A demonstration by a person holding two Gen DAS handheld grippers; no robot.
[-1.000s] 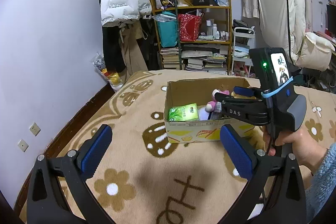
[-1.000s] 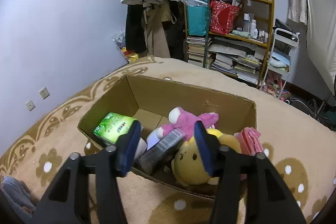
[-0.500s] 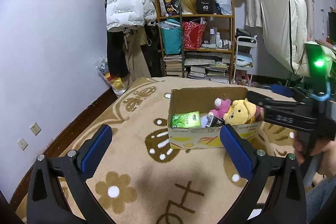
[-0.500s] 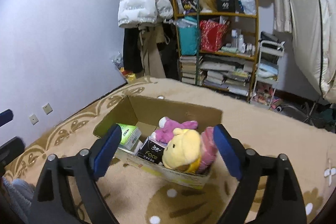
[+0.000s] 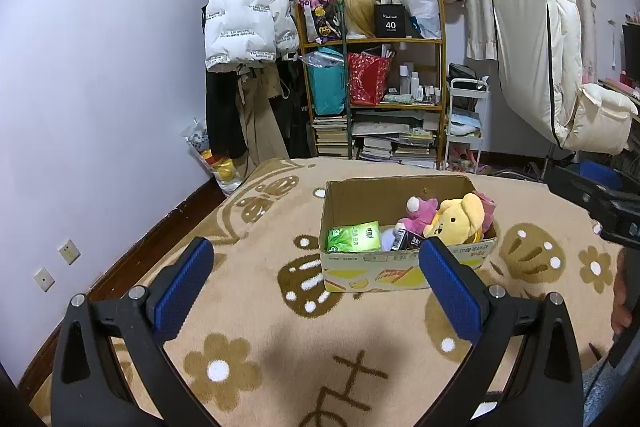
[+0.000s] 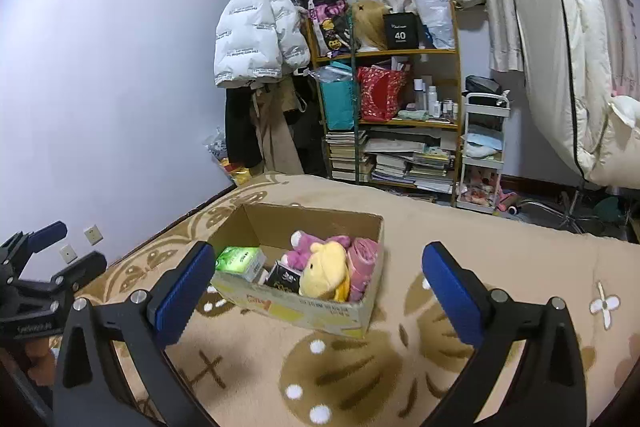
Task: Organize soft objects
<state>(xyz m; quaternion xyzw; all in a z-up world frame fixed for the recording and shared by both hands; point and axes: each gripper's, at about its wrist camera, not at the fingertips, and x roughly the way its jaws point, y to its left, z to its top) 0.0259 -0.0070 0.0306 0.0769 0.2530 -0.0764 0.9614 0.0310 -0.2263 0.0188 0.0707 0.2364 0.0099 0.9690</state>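
Both grippers hang tilted down over the rug near the cardboard box point(image 5: 408, 269), right gripper point(image 6: 316, 285) jaws opening wide with nothing between them, left gripper point(image 5: 314, 281) wide open and empty too, yellow plush bear point(image 5: 456, 219) sitting in the box's right end, and only the right view catches the white trolley's point(image 6: 482, 151) bottom shelf.

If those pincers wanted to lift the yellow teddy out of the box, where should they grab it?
Probably by its round head, coming down from above. The yellow teddy sits at the top of the pile in the cardboard box, head poking above the rim, wedged between the pink plush and a pink cloth roll. The sides are blocked; only the top is free.
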